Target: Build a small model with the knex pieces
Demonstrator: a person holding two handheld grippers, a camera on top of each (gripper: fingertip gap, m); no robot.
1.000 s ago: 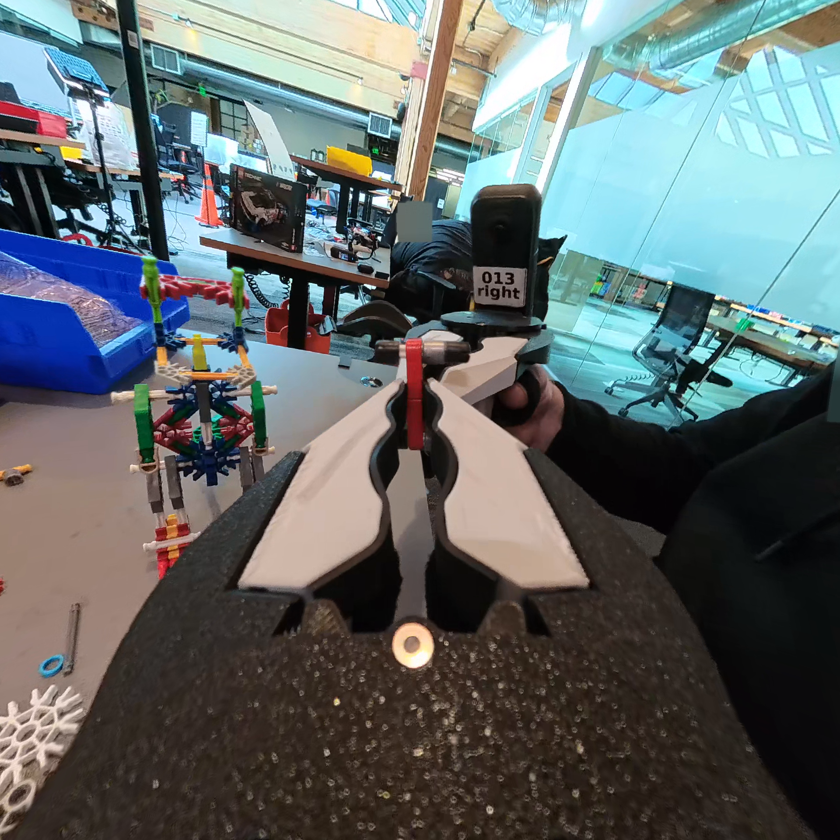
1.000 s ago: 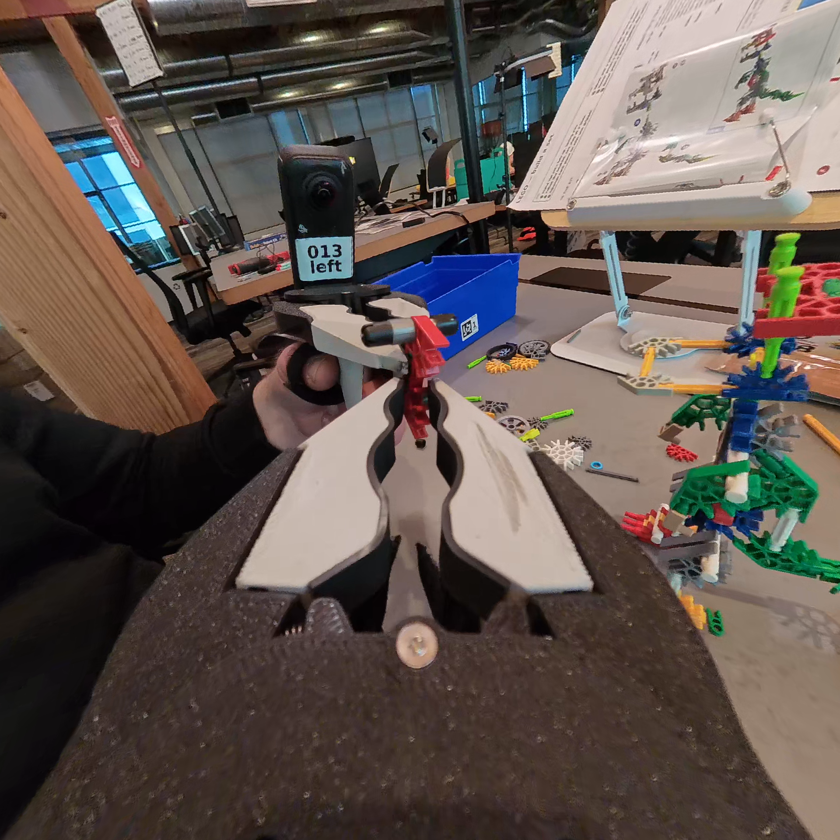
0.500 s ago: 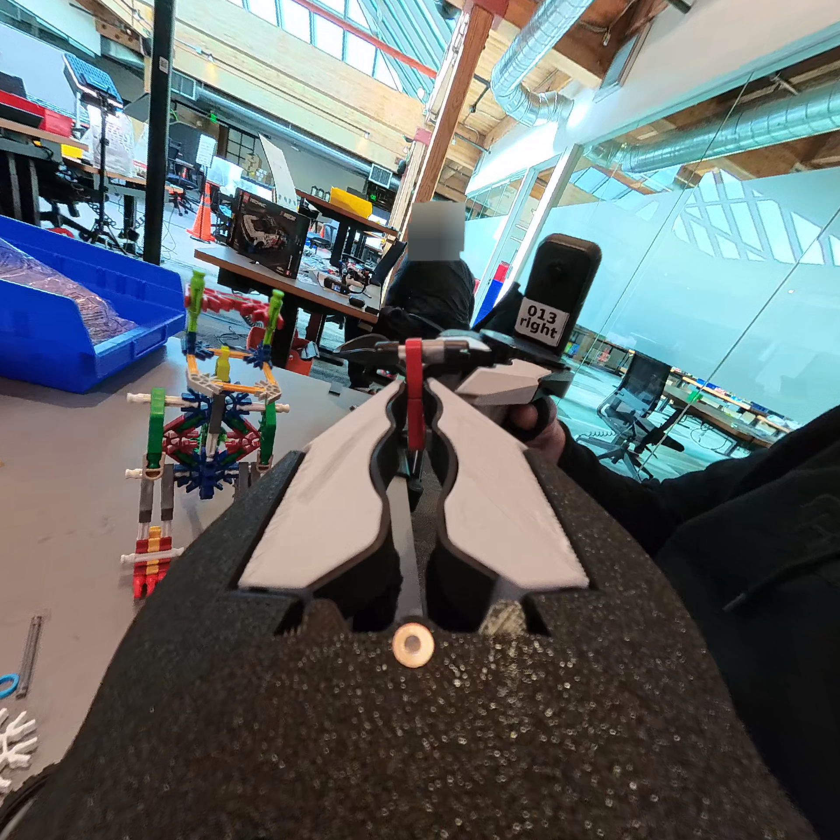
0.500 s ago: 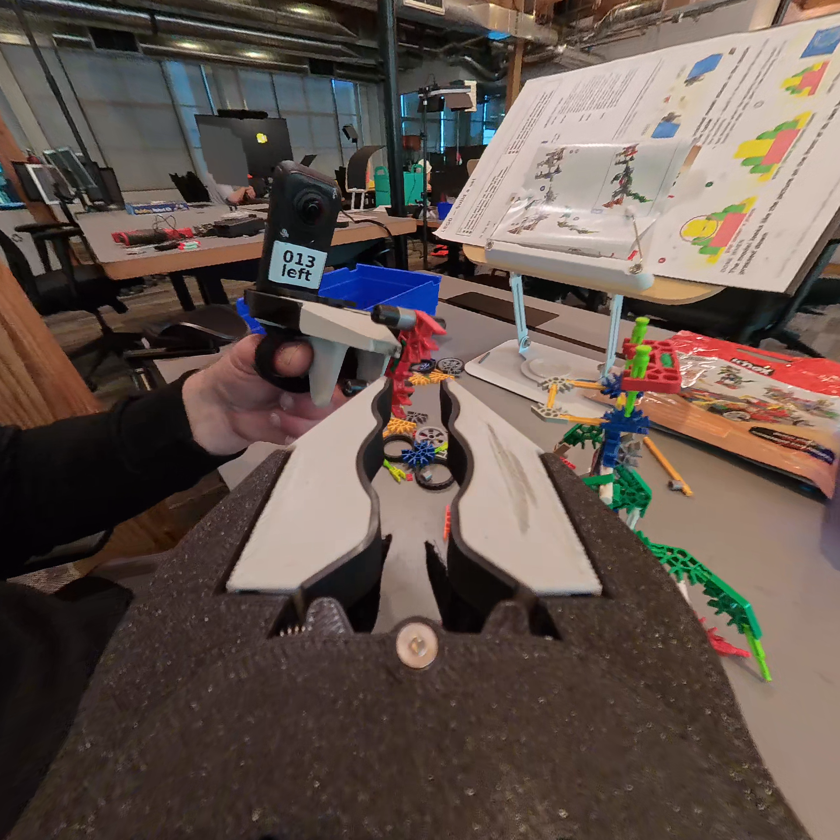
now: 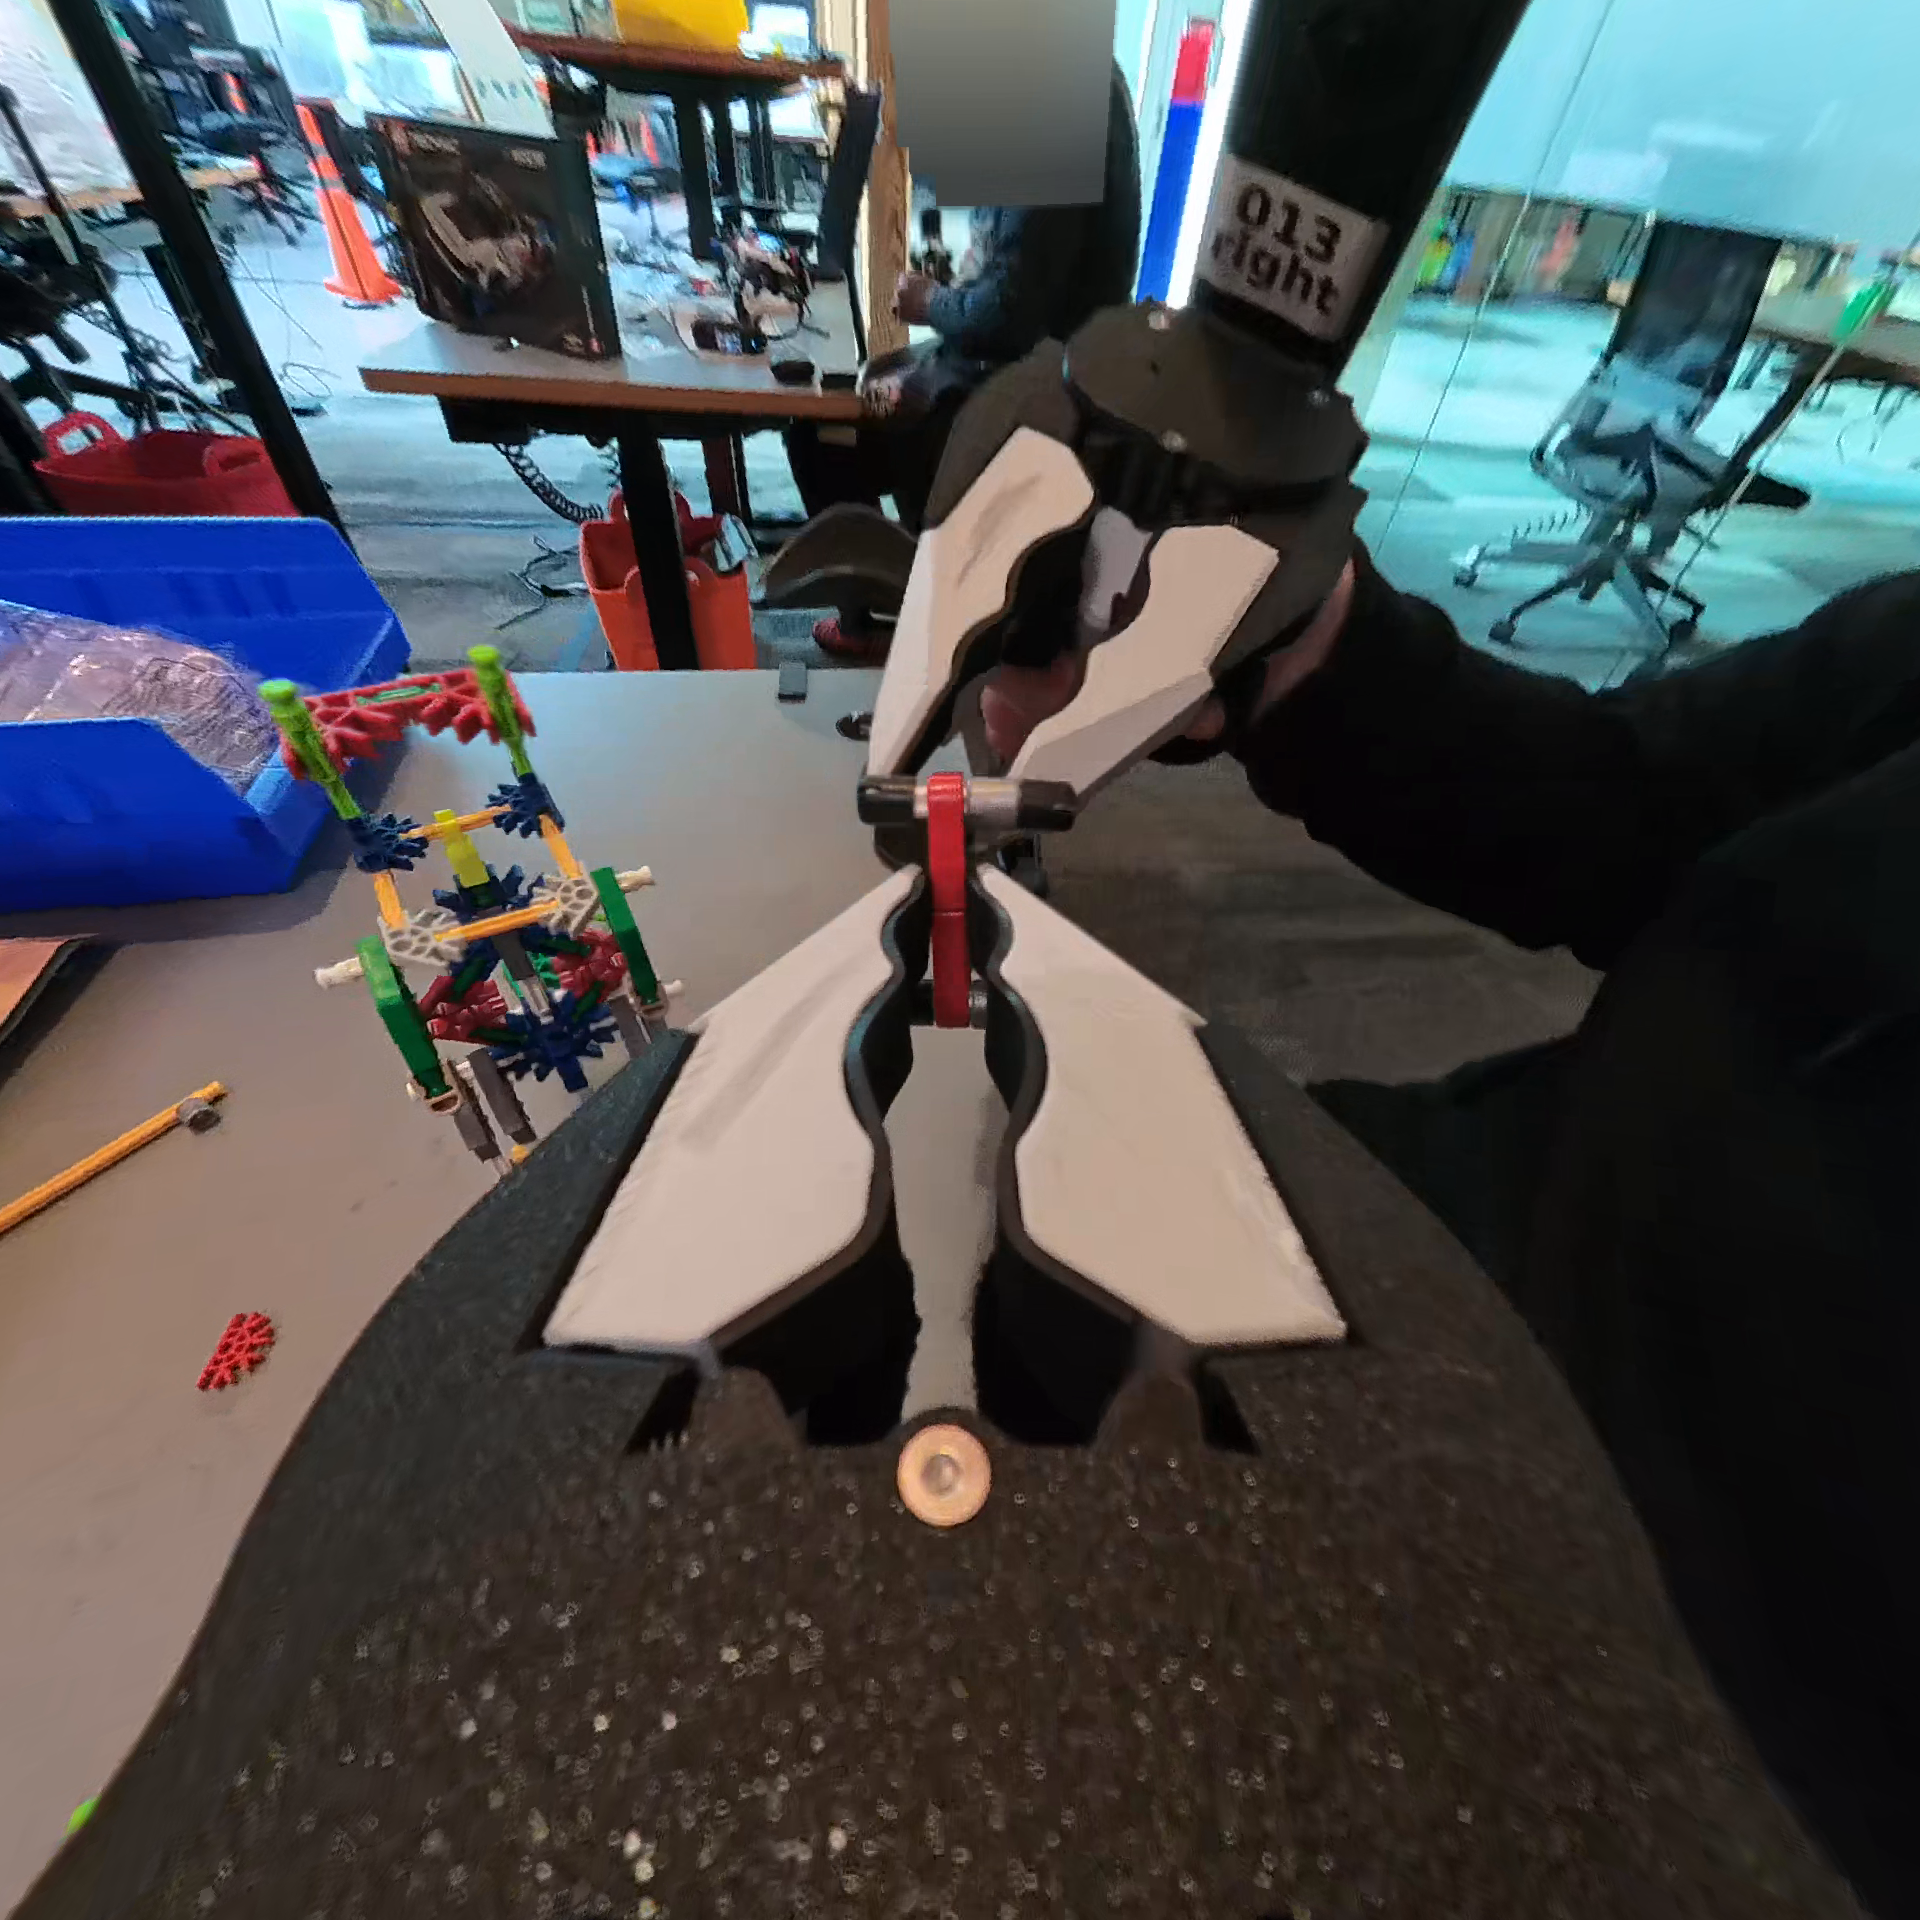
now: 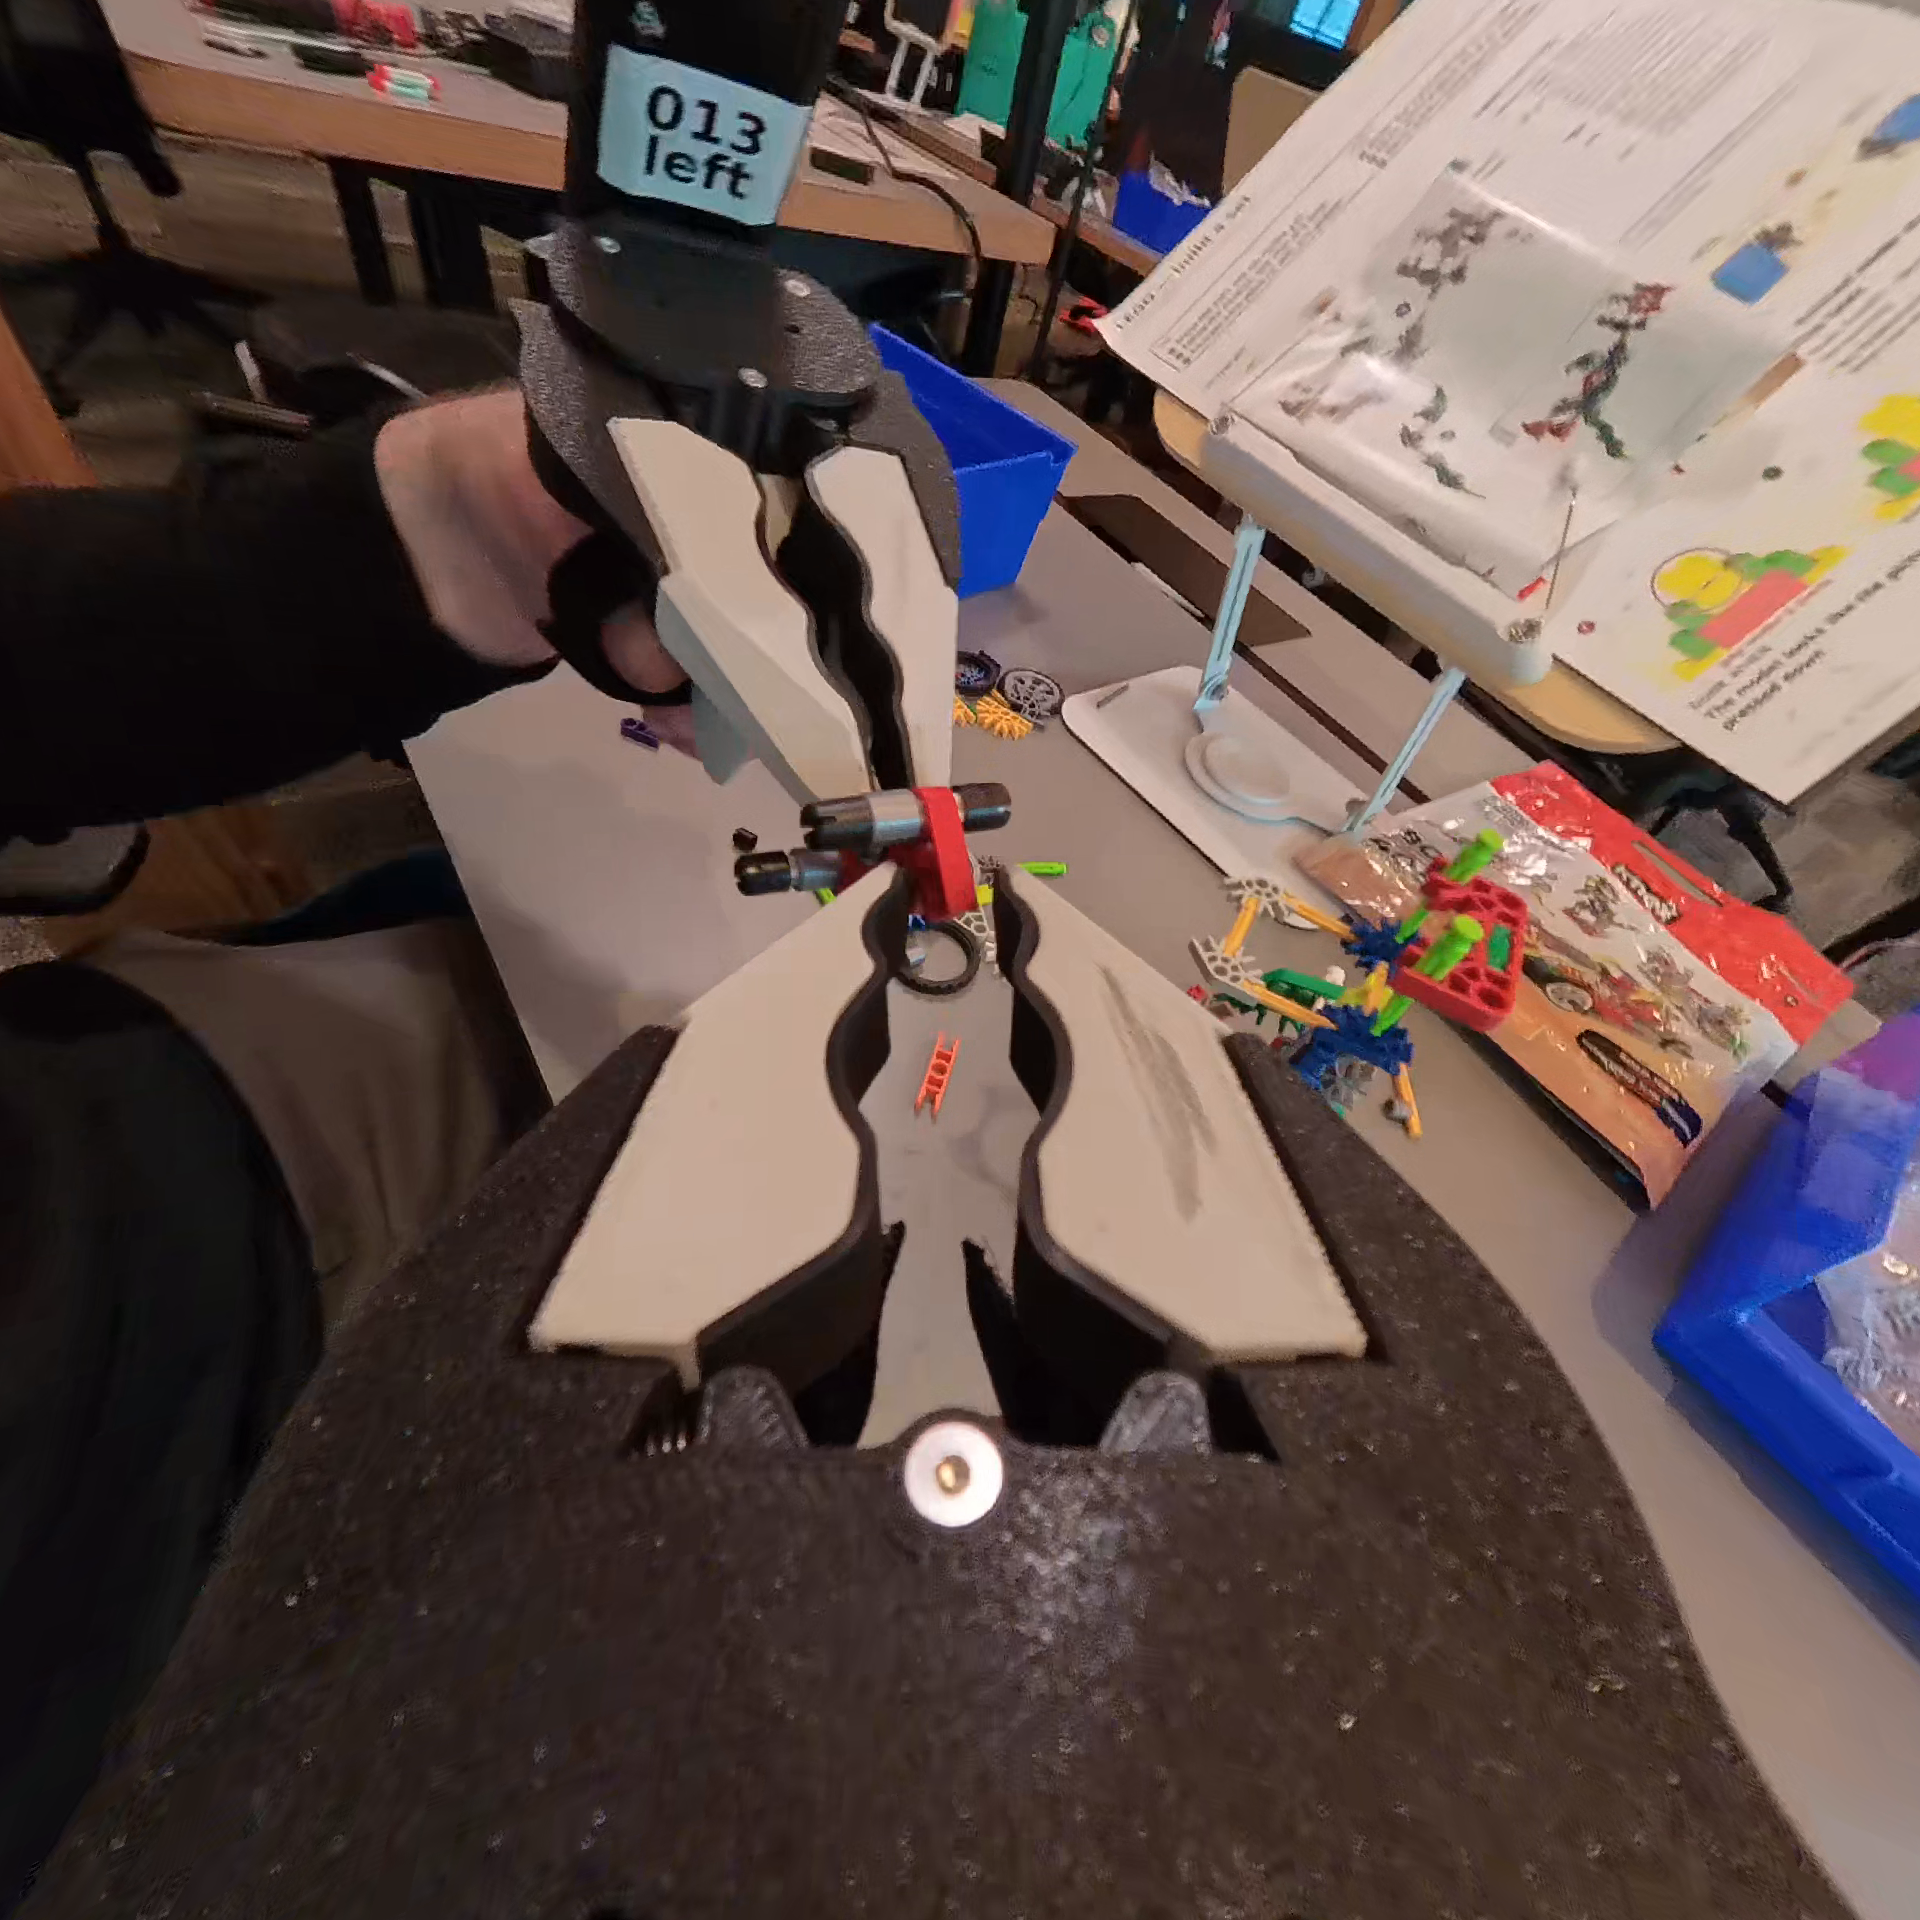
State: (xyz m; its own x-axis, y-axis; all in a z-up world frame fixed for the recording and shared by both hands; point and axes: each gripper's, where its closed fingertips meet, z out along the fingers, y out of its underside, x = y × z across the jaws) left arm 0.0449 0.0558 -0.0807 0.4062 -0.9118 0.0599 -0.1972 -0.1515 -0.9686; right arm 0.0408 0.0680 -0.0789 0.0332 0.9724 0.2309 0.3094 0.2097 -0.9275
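Note:
My left gripper (image 5: 948,894) is shut on a flat red connector (image 5: 945,935) and holds it above the grey table (image 5: 156,1507). A grey-and-black rod (image 5: 992,802) crosses the connector's far end. My right gripper (image 5: 966,774) comes in from above, its tips at that rod. In the right wrist view my right gripper (image 6: 951,888) stands slightly open around the red connector (image 6: 940,847), with a gap on both sides. The left gripper (image 6: 914,769) pinches it from the far side. A second short rod (image 6: 790,871) sticks out to the left.
A colourful rod-and-connector model (image 5: 488,914) stands on the table to the left, also in the right wrist view (image 6: 1382,977). Blue bins (image 5: 156,727) (image 6: 1818,1299), an instruction sheet on a stand (image 6: 1507,312), a parts bag (image 6: 1621,987) and loose pieces (image 6: 938,1075) lie around. Less than 4 cm separates the two grippers' tips.
Both grippers have tipped down toward the table and drawn closer tip to tip. The right gripper let go of the red connector and is now open around it. The left kept its hold.

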